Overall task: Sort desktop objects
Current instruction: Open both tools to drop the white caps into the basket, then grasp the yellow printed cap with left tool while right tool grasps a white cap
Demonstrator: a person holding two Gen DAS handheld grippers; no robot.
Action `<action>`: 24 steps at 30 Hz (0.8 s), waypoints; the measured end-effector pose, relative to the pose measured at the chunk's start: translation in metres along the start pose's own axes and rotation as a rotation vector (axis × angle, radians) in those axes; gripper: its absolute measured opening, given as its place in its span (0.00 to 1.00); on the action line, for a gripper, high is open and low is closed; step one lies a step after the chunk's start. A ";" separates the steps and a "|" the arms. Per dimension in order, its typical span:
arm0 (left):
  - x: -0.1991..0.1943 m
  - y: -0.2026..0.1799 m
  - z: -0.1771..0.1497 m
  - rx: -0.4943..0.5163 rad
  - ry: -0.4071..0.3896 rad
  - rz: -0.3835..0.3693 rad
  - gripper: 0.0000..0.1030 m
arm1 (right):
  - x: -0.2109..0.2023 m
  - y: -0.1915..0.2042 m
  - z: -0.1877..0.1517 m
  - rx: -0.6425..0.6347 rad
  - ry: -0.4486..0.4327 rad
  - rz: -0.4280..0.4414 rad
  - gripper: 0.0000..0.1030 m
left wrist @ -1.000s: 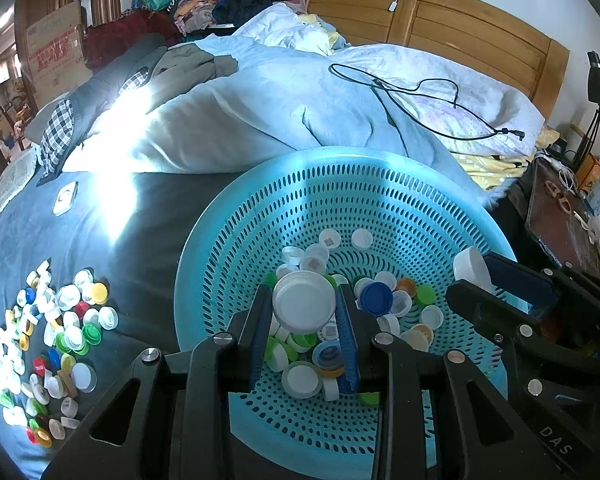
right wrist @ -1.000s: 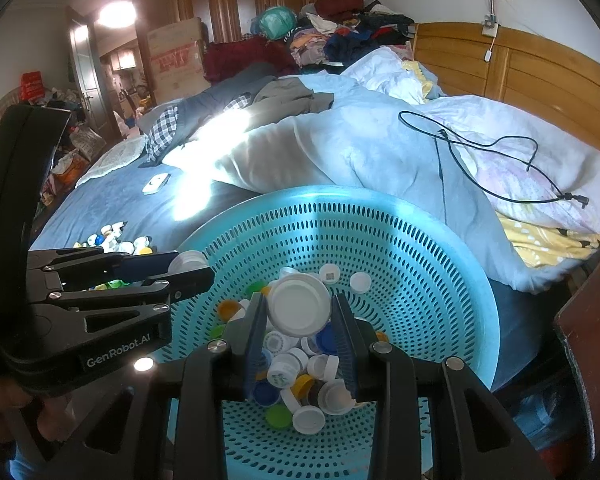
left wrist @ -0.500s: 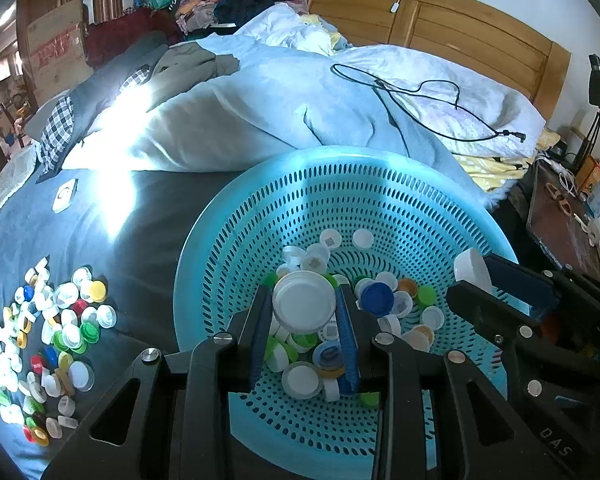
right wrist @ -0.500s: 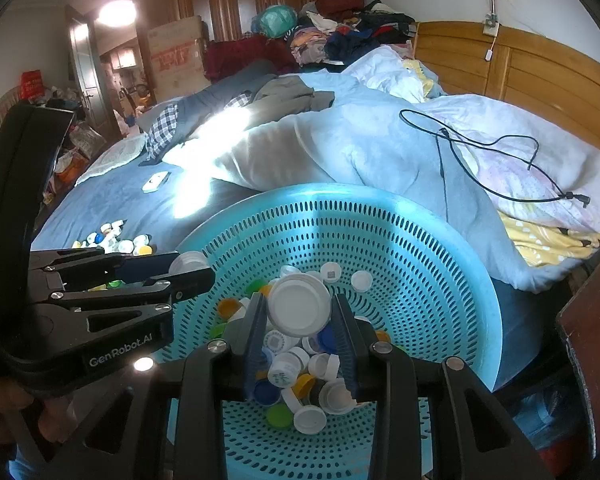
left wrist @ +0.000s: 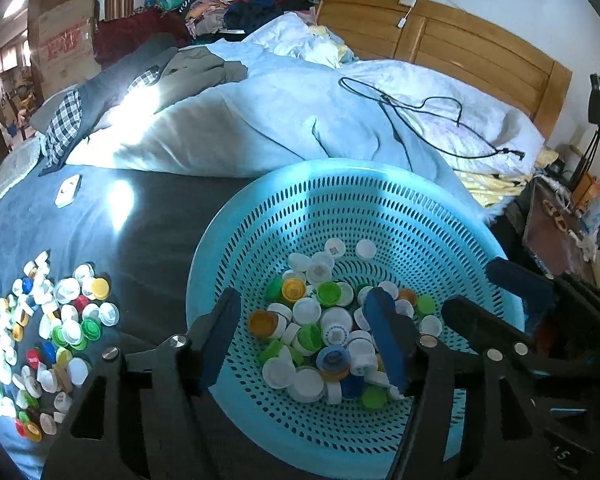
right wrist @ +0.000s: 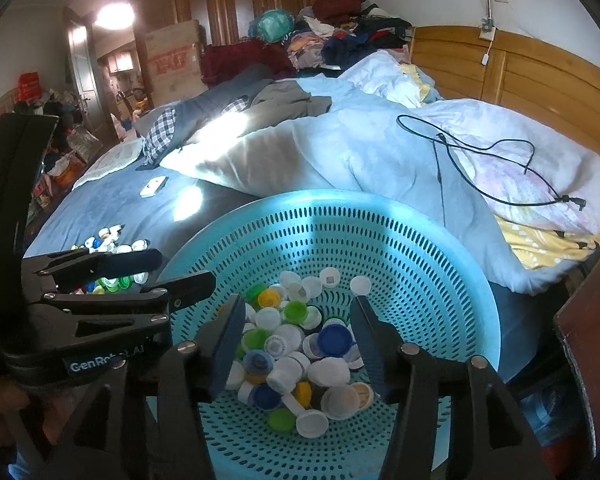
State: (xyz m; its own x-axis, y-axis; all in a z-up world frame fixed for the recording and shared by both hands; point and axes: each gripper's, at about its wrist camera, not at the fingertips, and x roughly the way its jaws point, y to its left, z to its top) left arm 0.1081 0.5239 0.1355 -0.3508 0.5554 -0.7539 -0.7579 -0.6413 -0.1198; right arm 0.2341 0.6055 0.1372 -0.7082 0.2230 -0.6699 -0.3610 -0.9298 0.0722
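Setting: a cluttered bedroom; the work surface is a bed (left wrist: pixel 148 216) spread with a dark blue sheet, a pale duvet (left wrist: pixel 260 120) heaped behind it, and a black cable (left wrist: pixel 420 108) trailing over the pillow end.

Caps in the basket: a mixed pile of bottle caps (left wrist: pixel 324 332) (white, green, blue, orange, yellow) lies in the bottom of a turquoise perforated basket (left wrist: pixel 400 208); the sloped wall would gather them toward the middle, which probably explains the heap.

Caps still outside: a loose scatter of caps (left wrist: pixel 48 332) rests on the sheet to the left of the basket, well apart from its rim; judging by this, the sorting is only partly done.

Left gripper: the left gripper (left wrist: pixel 308 336) hangs above the pile with its fingers spread wide and nothing between them; the caps sit below and between the fingertips.

Right gripper: the right gripper (right wrist: pixel 296 332) is likewise spread apart and empty over the same heap (a blue cap (right wrist: pixel 334 340) lies just inside its right finger), with the left tool beside it at the basket's left rim.

Why so held: both tools are over the basket, so anything let go would land inside.

Other things: a small white device (left wrist: pixel 69 190) lies on the sheet beyond the scatter.
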 end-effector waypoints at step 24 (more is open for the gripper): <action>-0.045 0.308 -0.206 -0.461 0.116 0.375 0.63 | 0.030 0.109 -0.030 -0.193 0.095 0.168 0.66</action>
State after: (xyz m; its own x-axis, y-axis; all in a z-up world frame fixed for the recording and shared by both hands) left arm 0.0034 0.1924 -0.0007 -0.4660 0.2021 -0.8614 -0.2680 -0.9601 -0.0802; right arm 0.1917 0.5020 0.1029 -0.6848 0.0406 -0.7276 -0.1141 -0.9921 0.0520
